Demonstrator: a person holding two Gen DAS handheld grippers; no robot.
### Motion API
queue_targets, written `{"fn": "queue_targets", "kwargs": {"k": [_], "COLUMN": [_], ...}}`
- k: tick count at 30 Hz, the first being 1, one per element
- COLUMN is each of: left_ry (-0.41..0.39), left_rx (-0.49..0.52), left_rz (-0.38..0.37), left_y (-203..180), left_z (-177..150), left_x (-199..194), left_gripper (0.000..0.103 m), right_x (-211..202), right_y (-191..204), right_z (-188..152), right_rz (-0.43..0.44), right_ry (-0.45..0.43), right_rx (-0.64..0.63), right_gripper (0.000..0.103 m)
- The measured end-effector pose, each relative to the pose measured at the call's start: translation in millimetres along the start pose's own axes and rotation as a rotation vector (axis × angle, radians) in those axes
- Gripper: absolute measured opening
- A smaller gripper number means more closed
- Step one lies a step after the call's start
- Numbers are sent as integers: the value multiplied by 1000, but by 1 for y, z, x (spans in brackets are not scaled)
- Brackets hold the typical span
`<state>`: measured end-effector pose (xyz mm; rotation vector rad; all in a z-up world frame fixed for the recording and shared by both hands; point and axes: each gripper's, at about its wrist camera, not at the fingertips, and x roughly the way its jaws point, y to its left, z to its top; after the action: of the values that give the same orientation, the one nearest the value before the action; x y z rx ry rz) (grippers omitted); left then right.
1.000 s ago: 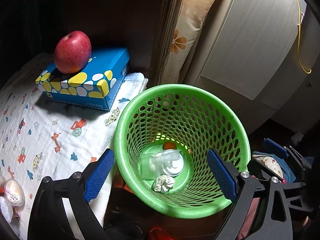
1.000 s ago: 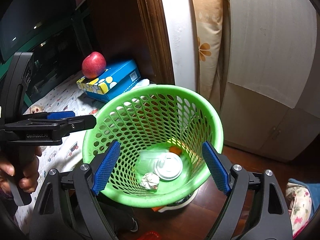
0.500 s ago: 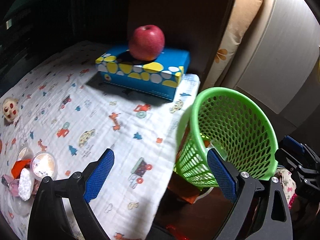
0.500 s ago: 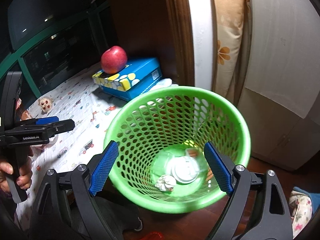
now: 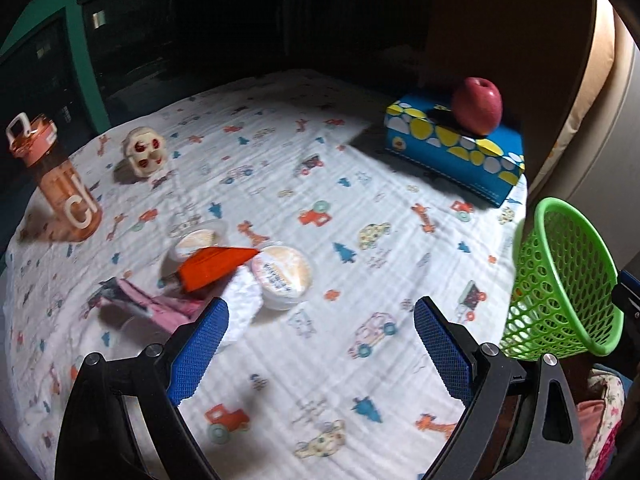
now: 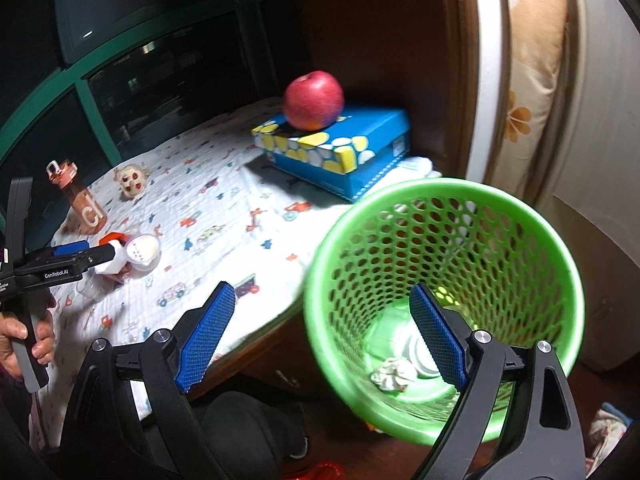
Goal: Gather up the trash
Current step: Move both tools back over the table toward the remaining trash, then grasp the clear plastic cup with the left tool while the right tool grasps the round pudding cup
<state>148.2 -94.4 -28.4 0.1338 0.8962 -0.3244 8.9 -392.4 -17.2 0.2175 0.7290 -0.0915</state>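
My left gripper (image 5: 320,344) hangs open over the patterned cloth (image 5: 360,208), with nothing between its blue pads. Just ahead and to its left lies a heap of trash: an orange wrapper (image 5: 216,266), a round lidded cup (image 5: 286,276), a second cup (image 5: 198,240), a pink wrapper (image 5: 148,304) and white paper (image 5: 240,308). The green basket (image 6: 440,190) stands beside the table edge and holds a crumpled paper (image 6: 394,374) and a clear cup lid (image 6: 420,354). My right gripper (image 6: 322,336) is open wide and empty, its right pad over the basket's mouth.
A red apple (image 5: 476,106) rests on a blue and yellow tissue box (image 5: 452,156) at the far right of the table. An orange water bottle (image 5: 56,184) and a small toy (image 5: 144,154) stand at the far left. A hand (image 6: 24,340) holds the left gripper.
My left gripper has swung left from above the basket to over the table, near the trash heap. The right gripper has also shifted left, so the basket now sits under its right pad.
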Motion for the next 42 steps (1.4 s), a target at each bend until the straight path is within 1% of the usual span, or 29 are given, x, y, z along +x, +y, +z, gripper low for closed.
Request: {"fn": "queue_targets", "kwargs": {"k": [6,10,12,15,20,27,30,32,36,37,42], "left_ry": [16,46,66,99,131,143,138,136,128,126,113], "left_rx": [-48,-82,-98,-108,-115,-128,-124,-123,-128,-130,-124], "left_rz": [82,115,106,97,86,72,61,52,26,18,23], "left_y": [68,100,112,124,131,140,141,141,143,144,145], "left_z": [-28,-46,-52,-58,-62,-60,-59,-59,-61,-61,-63], "left_x": [-7,-3,2,13,32,47,49,50,49,48,41], "left_gripper": [91,91,91,91,91,91,84,75,64,59,57], "right_x": [13,23,29,38,53,78,88,95,110,114,138], "right_y": [34,55,66,82,106,130,139,146,158,161,178], "right_z": [6,9,10,11,10,9,8,7,7,7,7], "right_rz": [47,75,92,116,148,182,196,207,234,239,276], "right_ry": [13,28,37,52,80,126,144,155,181,187,225], "right_rx": [-51,-81,-93,-109,-146,-181,-200,-217,-246,-254,-280], "right_gripper": [88,89,89,89,89,89,89,89,89,89,89]}}
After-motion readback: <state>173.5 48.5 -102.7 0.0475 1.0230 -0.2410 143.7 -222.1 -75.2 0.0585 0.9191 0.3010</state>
